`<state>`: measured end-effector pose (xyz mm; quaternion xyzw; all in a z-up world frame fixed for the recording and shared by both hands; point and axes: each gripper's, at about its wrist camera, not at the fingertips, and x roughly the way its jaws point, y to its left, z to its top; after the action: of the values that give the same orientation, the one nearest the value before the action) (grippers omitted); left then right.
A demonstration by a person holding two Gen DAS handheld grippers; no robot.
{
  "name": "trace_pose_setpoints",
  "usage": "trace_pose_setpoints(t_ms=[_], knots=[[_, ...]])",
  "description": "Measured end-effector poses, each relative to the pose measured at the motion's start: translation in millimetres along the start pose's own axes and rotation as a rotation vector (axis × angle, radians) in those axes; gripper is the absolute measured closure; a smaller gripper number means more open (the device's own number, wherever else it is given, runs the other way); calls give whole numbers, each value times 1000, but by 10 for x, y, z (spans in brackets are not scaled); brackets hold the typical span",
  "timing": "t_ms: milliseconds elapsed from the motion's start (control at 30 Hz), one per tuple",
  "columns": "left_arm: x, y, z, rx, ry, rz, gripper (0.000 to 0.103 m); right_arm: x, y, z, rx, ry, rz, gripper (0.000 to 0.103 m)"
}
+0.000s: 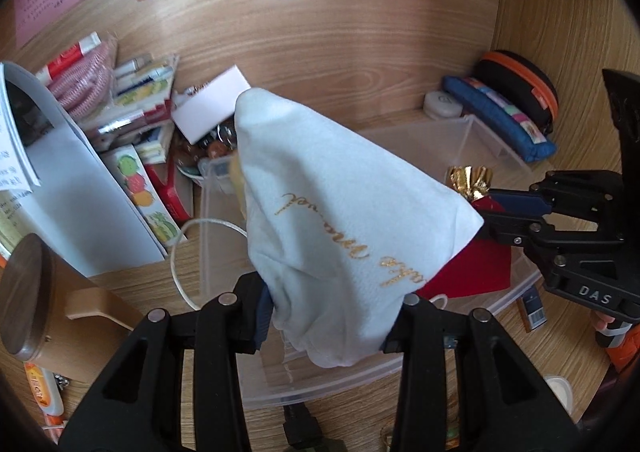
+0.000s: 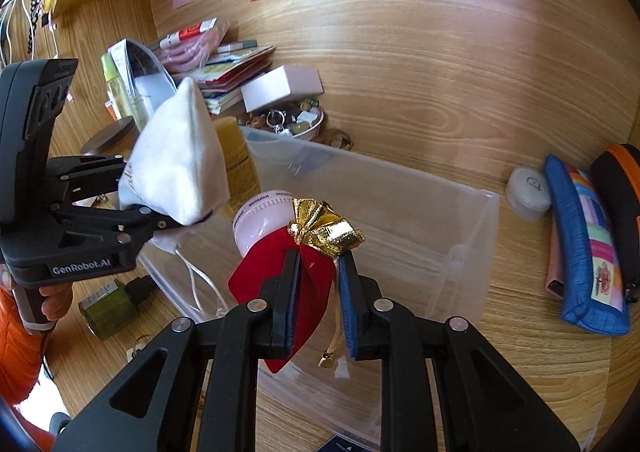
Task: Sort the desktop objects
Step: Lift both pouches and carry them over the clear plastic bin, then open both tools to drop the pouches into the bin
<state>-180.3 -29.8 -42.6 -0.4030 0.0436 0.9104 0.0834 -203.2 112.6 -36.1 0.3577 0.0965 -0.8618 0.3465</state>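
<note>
My left gripper (image 1: 332,312) is shut on a white cloth pouch (image 1: 340,203) with gold script, held above a clear plastic bin (image 1: 472,139). The pouch also shows in the right wrist view (image 2: 180,163), with the left gripper (image 2: 160,211) clamped on its lower edge. My right gripper (image 2: 318,292) is shut on a red velvet pouch (image 2: 280,280) with a gold foil top (image 2: 324,228), held over the bin (image 2: 400,203). In the left wrist view the right gripper (image 1: 492,211) comes in from the right holding the red pouch (image 1: 476,268). A pink-white jar (image 2: 260,219) and a yellow box (image 2: 240,163) stand in the bin.
A pile of booklets and tubes (image 1: 120,99) and a white box (image 2: 280,87) lie at the back left. A blue patchwork pencil case (image 2: 588,244), a black-orange case (image 2: 620,187) and a white round tin (image 2: 528,191) lie at the right. A green bottle (image 2: 116,308) lies near the front.
</note>
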Motion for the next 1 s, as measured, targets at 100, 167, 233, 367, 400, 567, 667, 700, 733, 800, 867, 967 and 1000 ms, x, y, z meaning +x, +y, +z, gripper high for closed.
trace_pose_setpoints(t_ms=[100,167,233,367,400,567,667,700,733,800,867,967,1000], knots=[[72,20,-24,-8,21,-8,64,23,22,-11,-10,6,4,86],[110,50,-34,-21,33,-15,63,31,40,-14,-19,8,2,86],[140,75,-42,-27,44,-16,63,41,55,-15,-27,11,-3,86],[139,65,-49,-23,44,-11,63,72,65,-20,-33,20,1,86],[140,65,-47,-23,46,-10,63,87,67,-23,-34,25,5,86],[158,44,-36,-17,53,-12,62,126,87,-39,-35,35,7,86],[166,39,-28,-16,60,-9,61,128,94,-41,-37,34,5,86],[177,29,-23,-15,62,-8,59,128,100,-42,-39,34,3,86],[183,21,-16,-15,66,-9,57,128,102,-42,-38,35,1,86],[189,4,-15,-11,74,-12,50,130,102,-41,-37,40,1,86],[190,-28,-18,-8,77,-14,46,127,95,-36,-31,47,5,86],[177,-27,-14,-20,76,-23,44,117,85,-33,-21,55,15,82],[160,-19,-8,-27,71,-25,43,107,85,-34,-20,55,14,78]])
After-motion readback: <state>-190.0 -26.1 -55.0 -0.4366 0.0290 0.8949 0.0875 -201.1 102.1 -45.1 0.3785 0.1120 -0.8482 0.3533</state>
